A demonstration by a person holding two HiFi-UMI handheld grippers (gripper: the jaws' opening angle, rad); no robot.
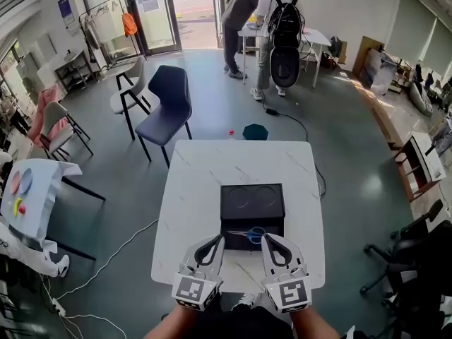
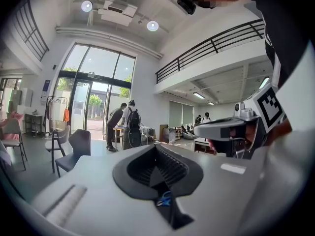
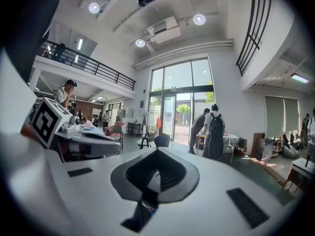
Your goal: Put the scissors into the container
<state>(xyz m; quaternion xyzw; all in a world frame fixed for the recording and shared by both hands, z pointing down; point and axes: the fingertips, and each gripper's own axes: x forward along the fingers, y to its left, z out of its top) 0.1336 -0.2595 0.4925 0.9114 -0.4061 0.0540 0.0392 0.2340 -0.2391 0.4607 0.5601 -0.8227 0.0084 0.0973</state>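
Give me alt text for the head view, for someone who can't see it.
The left gripper and right gripper hold blue-handled scissors between them at the near edge of a black container on a white marble table. Beyond are chairs and two standing people.

At the lower centre the left gripper point(image 2: 160, 192) had its black ribbed jaws pressed together, and a bit of the blue-handled scissors point(image 2: 165, 199) showed in the slit between them. In the middle left, two people point(image 2: 124, 126) stood at a white table point(image 2: 144, 129) behind a dark chair point(image 2: 78, 147).
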